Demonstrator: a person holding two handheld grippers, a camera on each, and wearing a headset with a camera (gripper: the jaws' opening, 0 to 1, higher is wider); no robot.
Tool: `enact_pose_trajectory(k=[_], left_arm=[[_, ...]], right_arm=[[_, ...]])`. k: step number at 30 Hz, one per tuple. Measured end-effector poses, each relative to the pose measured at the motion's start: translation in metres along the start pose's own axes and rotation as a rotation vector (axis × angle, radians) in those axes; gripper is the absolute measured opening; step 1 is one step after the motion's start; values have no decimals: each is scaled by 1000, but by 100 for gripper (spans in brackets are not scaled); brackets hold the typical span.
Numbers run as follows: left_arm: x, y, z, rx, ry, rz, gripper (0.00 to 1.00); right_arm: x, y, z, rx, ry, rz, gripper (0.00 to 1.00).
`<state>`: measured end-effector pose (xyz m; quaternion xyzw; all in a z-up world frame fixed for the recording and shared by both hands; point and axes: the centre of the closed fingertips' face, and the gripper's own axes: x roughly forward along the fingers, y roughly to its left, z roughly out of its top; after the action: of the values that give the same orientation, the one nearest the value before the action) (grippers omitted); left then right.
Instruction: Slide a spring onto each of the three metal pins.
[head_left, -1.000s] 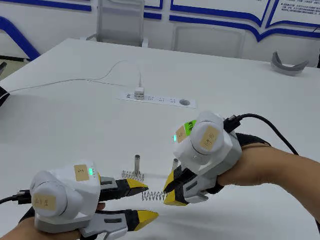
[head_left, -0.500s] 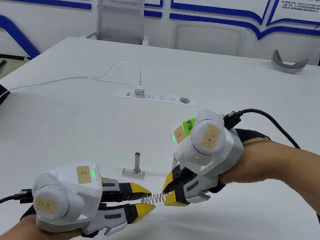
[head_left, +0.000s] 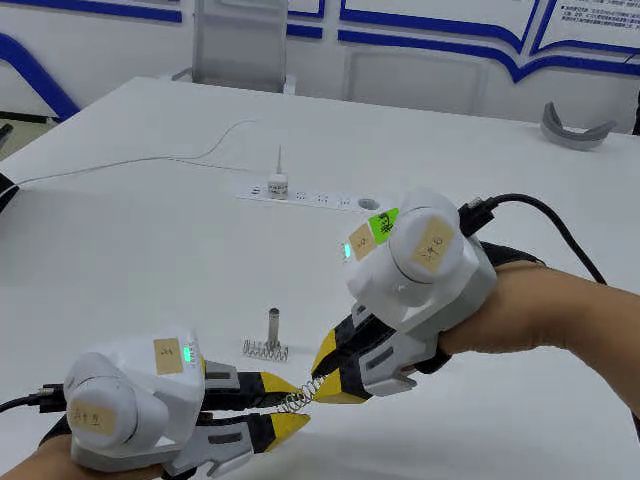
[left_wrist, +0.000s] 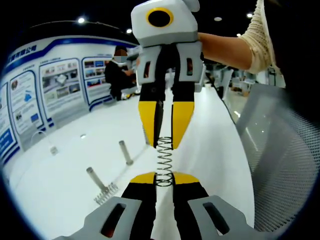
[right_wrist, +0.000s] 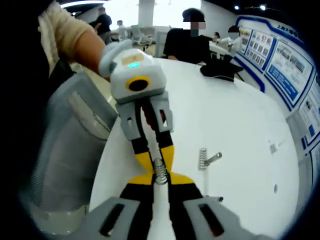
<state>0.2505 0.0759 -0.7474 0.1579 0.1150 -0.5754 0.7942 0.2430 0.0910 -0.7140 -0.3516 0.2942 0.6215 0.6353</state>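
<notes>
A thin steel spring (head_left: 301, 393) hangs just above the white table, stretched between both grippers. My left gripper (head_left: 282, 401) comes in from the lower left and is shut on the spring's near end (left_wrist: 164, 176). Opposite it, my right gripper (head_left: 333, 377) is shut on the other end (right_wrist: 159, 171). One metal pin (head_left: 273, 327) stands upright behind them, with a second spring (head_left: 265, 349) lying at its base. In the left gripper view, two upright pins (left_wrist: 125, 152) (left_wrist: 94, 178) stand left of the held spring, and the loose spring (left_wrist: 105, 193) lies beside the nearer one.
A white power strip (head_left: 316, 197) with a plugged charger and cable lies mid-table. A grey curved object (head_left: 578, 128) sits at the far right, and a chair (head_left: 240, 45) stands behind the table. People sit in the background of the right gripper view.
My left gripper has come up to the spring and shut on its free end. The right gripper has lifted and tilted a little, still holding the spring.
</notes>
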Motion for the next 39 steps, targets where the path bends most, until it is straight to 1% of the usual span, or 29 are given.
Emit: enact_pose_trajectory(k=[5,13,20,31,34,39], left_arm=[[1,0,2,-5,-11,2,11],[1,-1,2,-5,-8,5,11],[2,-1,4,-17,-17,8,11],[1,1,6,-26,-27,14,11],[1,2,7,-39,-36,15,11],[1,4,8,-50,-41,18,11]], right_arm=[[-2,0,9,0,-25,-7,11],[0,1,15,-3,-41,-10,12],[3,4,26,-9,-75,-7,12],[4,2,24,12,-82,-20,13],[5,1,22,17,-81,-26,13],[6,0,24,27,-100,-41,13]])
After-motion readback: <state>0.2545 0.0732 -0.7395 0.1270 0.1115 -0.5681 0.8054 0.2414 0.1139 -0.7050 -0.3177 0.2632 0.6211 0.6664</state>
